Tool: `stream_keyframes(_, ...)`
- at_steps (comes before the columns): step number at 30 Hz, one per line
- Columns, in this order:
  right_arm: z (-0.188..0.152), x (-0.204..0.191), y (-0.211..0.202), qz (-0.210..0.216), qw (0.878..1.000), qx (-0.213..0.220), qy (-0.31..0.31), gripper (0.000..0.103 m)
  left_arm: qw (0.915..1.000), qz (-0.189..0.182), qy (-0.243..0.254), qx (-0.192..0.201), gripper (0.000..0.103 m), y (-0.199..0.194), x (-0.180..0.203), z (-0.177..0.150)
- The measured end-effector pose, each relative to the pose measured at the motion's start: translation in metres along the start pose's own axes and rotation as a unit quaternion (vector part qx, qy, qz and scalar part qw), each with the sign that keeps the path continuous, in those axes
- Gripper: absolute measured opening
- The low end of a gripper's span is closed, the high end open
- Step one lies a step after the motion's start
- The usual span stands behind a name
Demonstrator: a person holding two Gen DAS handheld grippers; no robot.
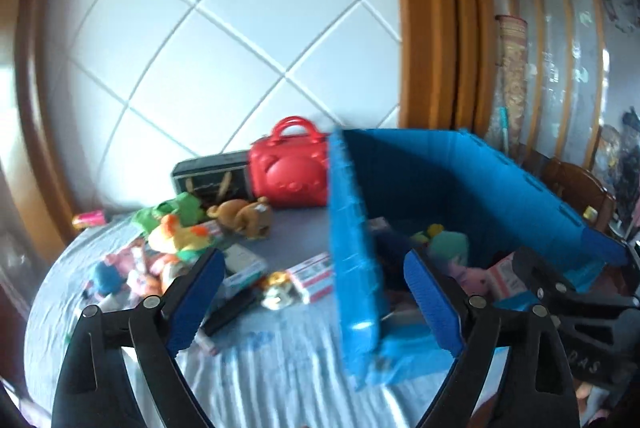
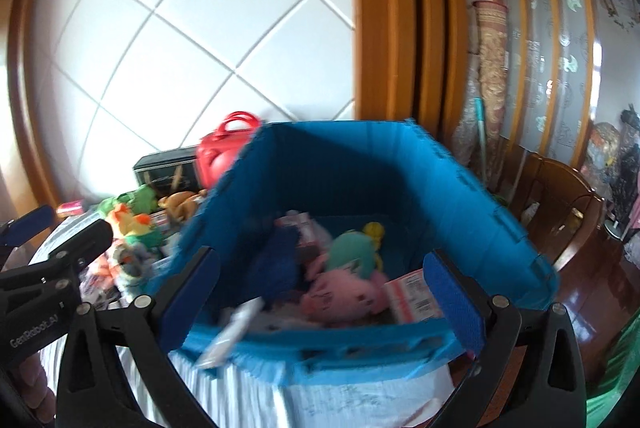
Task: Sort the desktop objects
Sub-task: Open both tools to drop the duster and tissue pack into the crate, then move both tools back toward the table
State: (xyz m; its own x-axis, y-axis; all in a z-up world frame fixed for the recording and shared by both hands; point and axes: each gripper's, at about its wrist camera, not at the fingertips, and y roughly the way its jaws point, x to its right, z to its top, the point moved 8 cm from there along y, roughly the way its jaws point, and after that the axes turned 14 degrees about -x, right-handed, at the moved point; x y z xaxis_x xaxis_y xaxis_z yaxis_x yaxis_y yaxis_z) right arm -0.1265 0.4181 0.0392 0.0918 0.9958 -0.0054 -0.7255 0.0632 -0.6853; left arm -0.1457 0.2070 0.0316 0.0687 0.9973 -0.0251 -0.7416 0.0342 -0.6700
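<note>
A blue folding crate point(image 2: 360, 163) stands on the right side of the cloth-covered table point(image 1: 280, 368). Inside it lie a pink plush point(image 2: 344, 296), a teal plush point(image 2: 352, 252), a dark blue item point(image 2: 280, 256) and a red-and-white card box point(image 2: 412, 292). My right gripper point(image 2: 320, 300) is open over the crate's near rim, with a blurred white packet point(image 2: 236, 328) beside its left finger and not pinched. My left gripper point(image 1: 316, 300) is open and empty, straddling the crate's left wall point(image 1: 352, 248). Loose on the table to the left lie a brown plush point(image 1: 244, 216), an orange-green plush point(image 1: 180, 232) and small boxes point(image 1: 316, 276).
A red toy handbag point(image 1: 288, 171) and a black box point(image 1: 212, 175) stand at the table's back, against a white tiled wall. A wooden door frame point(image 2: 384, 27), a rolled rug point(image 2: 492, 67) and a wooden chair point(image 2: 568, 211) are to the right. The table edge curves off on the left.
</note>
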Motion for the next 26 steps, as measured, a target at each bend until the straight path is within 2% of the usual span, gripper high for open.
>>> stream_keyframes(7, -0.049, -0.086, -0.017, 0.02, 0.999, -0.018, -0.024, 0.103, 0.9996, 0.017, -0.014, -0.017, 0.093, -0.022, -0.076, -0.051)
stream_keyframes(13, -0.08, -0.132, -0.023, 0.02, 0.999, -0.035, -0.027, 0.103, 0.9982, 0.027, -0.032, -0.042, 0.093, -0.032, -0.122, -0.086)
stream_keyframes(19, -0.087, -0.159, -0.029, 0.025, 0.998, -0.035, -0.038, 0.103, 0.9976, 0.039, -0.045, -0.037, 0.093, -0.041, -0.145, -0.095)
stream_keyframes(26, -0.08, -0.173, -0.032, 0.026, 0.998, -0.024, -0.044, 0.103, 0.9972, 0.046, -0.052, -0.026, 0.093, -0.043, -0.155, -0.091)
